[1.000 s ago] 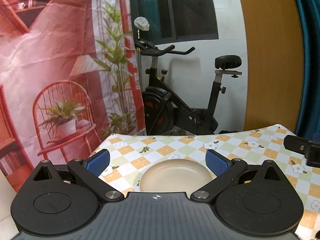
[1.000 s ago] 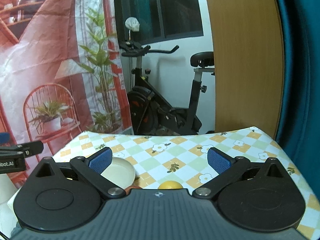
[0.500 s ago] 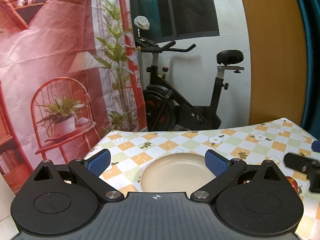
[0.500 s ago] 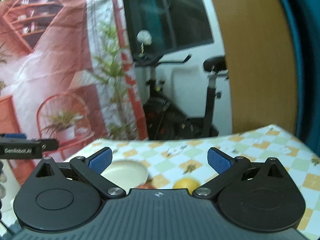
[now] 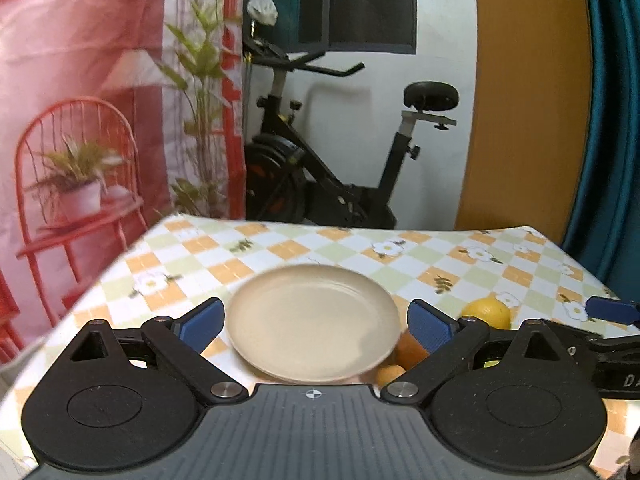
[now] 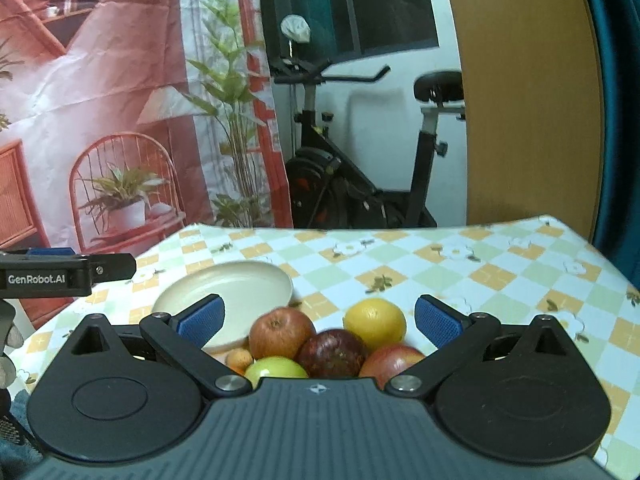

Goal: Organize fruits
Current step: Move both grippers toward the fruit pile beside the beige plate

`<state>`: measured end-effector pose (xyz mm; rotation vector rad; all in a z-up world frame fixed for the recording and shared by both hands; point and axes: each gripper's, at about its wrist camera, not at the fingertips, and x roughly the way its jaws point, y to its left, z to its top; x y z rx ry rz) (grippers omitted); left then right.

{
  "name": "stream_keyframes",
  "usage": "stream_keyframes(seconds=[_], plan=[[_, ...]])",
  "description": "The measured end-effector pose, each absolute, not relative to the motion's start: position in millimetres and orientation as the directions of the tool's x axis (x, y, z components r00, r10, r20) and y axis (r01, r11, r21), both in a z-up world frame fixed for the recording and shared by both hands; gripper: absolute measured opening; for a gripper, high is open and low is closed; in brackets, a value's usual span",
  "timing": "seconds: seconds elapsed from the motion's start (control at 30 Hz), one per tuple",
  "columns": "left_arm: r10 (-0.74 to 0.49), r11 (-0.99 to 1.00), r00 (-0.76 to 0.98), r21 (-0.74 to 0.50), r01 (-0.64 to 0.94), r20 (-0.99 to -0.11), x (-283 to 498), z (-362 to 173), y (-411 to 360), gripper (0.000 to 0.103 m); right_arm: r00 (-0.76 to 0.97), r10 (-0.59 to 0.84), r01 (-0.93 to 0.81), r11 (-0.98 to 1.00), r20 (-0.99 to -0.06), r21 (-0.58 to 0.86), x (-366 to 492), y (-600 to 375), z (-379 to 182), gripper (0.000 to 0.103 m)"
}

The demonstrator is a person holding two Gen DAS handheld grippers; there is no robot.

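Both tools are spread apart and empty: the left tool point(image 5: 314, 322) hovers over the bare plate point(image 5: 312, 322), and the right tool point(image 6: 318, 318) over the fruit cluster just right of it. Best to centre on the near red apple point(image 6: 282, 338), then close gently so neighbours like the lemon point(image 6: 375, 324) don't roll across the worktop point(image 6: 500, 276).

We see dim indoor light, strong fisheye bending at the edges, and motion blur softening the plate point(image 5: 312, 320) and tablecloth point(image 5: 460, 276)
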<state>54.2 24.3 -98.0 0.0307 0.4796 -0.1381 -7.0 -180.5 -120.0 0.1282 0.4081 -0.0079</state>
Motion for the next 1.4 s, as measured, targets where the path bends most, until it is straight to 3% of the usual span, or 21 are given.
stream_keyframes(seconds=[0.4,0.7,1.1,1.4], plan=[[-0.153,0.986,0.871,-0.014,0.166,-0.467,48,-109,21,0.099,0.889,0.024,0.025,0.995,-0.457,0.100,-5,-184,-124,0.103],[-0.091,0.990,0.863,0.049,0.132,-0.497,50,-111,15,0.099,0.878,0.066,-0.022,0.995,-0.474,0.097,-6,-181,-127,0.103],[-0.141,0.979,0.846,0.055,0.197,-0.515,48,-115,18,0.099,0.856,0.089,-0.036,0.993,-0.510,0.112,-8,-181,-133,0.103],[-0.198,0.970,0.795,0.002,0.243,-0.574,51,-123,20,0.074,0.845,0.110,-0.065,0.992,-0.523,0.104,-24,-180,-138,0.097]])
